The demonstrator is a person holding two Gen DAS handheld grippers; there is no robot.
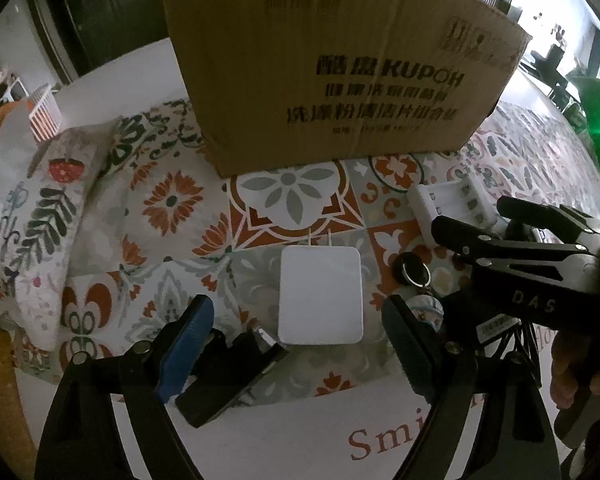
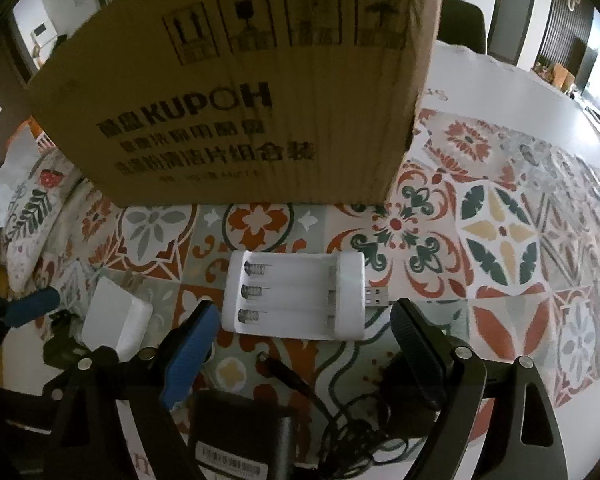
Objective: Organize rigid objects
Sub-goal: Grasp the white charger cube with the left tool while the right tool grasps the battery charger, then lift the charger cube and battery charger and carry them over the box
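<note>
Right now both my grippers hang over the patterned tablecloth [image 1: 172, 200], jaws spread wide, nothing btwn the pads on either side. Nearest to my left gripper [image 1: 296, 340]: a black clip-like thing [image 1: 228, 376] just inside the blue finger, then the white plug adapter [image 1: 320, 294] lying flat, prongs pointing away toward the box, roughly centred btwn my fingers but not touched. Beside it to the right, a black keyring fob [image 1: 412, 268].

Nearest to my right gripper [image 2: 304, 344]: a black power brick [image 2: 240, 436] w/ tangled cable [image 2: 340, 420] under the wrist, then the white battery charger [image 2: 296, 296], empty slots up, USB plug sticking out its right end, sitting just ahead of my fingertips.

Farthest: the cardboard box [image 2: 260, 100], standing behind everything, presumably where stuff goes; its opening isn't visible from here.

Step in hand, I'd say: approach for a double pick, adapter w/ left, charger w/ right. Next calls for dropping lower till pads flank each body, then closing. Charger is wide, so I'd need near-full spread and a square grip across its short sides.
</note>
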